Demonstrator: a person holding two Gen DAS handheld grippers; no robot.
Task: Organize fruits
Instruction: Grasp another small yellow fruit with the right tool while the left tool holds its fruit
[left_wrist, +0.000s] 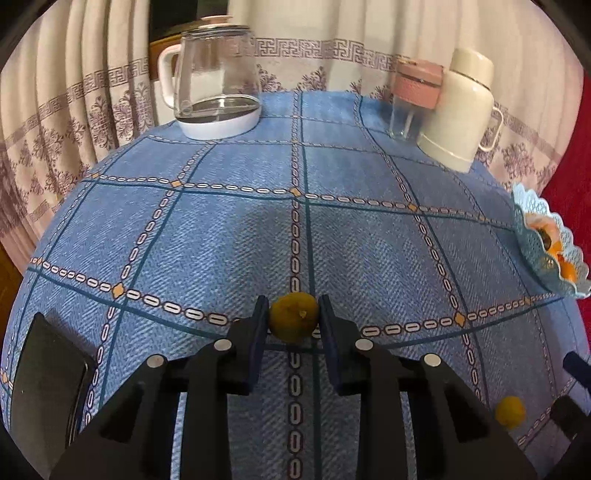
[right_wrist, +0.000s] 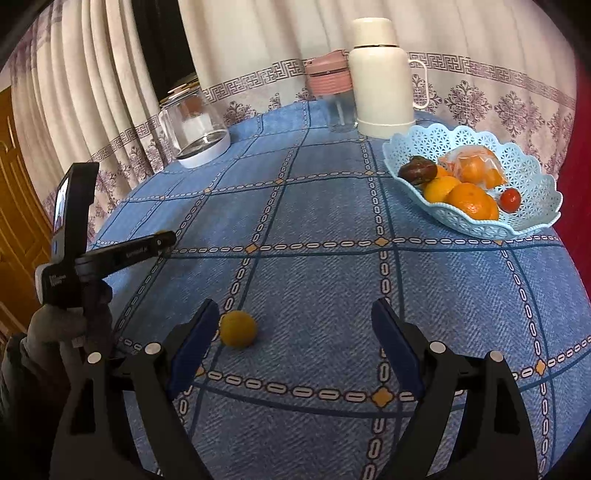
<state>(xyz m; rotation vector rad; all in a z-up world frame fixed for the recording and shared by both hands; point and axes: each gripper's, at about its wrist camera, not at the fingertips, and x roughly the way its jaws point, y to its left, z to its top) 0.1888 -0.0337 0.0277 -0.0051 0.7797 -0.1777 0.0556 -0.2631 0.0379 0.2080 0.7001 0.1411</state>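
Your left hand-held gripper (left_wrist: 293, 317) clamps a green fruit (left_wrist: 293, 314) just above the worktop (left_wrist: 221, 229), lifted clear for carrying. Your right hand-held gripper (right_wrist: 291, 325) hangs low and level, jaws spread wide, with a yellow fruit (right_wrist: 238, 328) on the cloth just inside its left finger, likely the next pick. The basket (right_wrist: 532, 173), already holding oranges, sits well beyond that fruit, to the right.

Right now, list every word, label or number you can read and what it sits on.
None can be read.
White print on the left gripper's black finger: too blurred.
White label on its grey mount: too small.
Phone screen above it: unreadable.
Kettle, flask, basket: no text visible.
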